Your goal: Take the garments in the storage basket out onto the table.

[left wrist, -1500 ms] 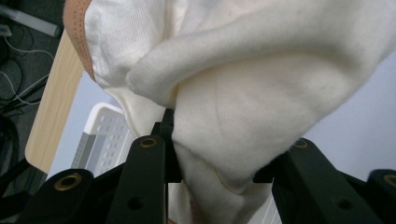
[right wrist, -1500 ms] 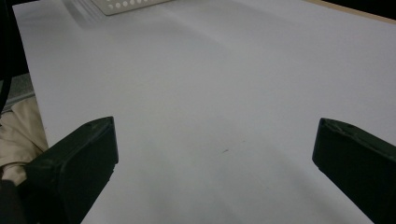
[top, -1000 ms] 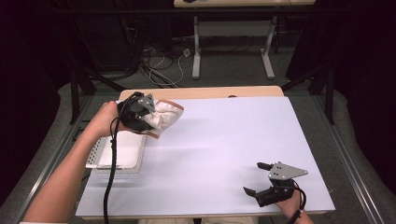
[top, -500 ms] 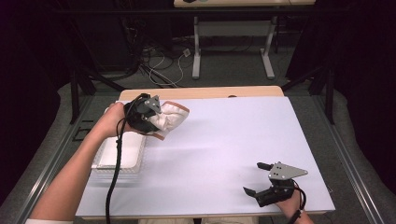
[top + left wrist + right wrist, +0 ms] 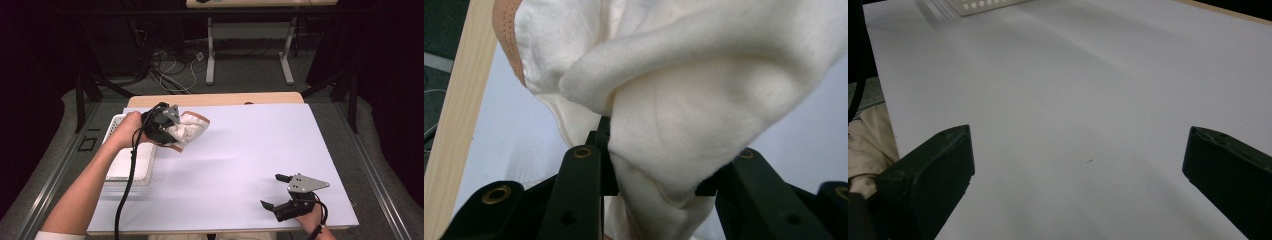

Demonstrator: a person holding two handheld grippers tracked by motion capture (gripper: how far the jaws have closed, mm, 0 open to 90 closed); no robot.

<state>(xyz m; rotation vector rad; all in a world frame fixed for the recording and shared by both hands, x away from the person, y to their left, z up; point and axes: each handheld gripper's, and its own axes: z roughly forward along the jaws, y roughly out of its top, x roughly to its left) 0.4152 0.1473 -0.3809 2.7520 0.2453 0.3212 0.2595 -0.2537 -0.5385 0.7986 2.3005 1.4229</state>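
1. A white-covered table [image 5: 240, 165] with a pale wooden edge at its 12 o'clock side stands in a dark room; beyond it, cables lie on a grey floor between the legs of a second table [image 5: 250, 45].
2. A white perforated basket [image 5: 131, 165] sits at the table's 9 o'clock side, close to the edge.
3. A cream cloth [image 5: 187, 131] with a tan-brown trimmed hem hangs bunched in the left gripper [image 5: 167, 131], held above the table just beside the basket, toward 10 o'clock of the surface.
4. Seen from the left gripper view, the cloth [image 5: 684, 100] is soft, knit-looking and thickly folded, its tan hem running up at 11 o'clock; the two black jaws press into the bundle from either side.
5. The right gripper [image 5: 280, 192] rests at the table's 5 o'clock corner, well apart from the cloth, its jaws spread wide with nothing but bare white surface between them.
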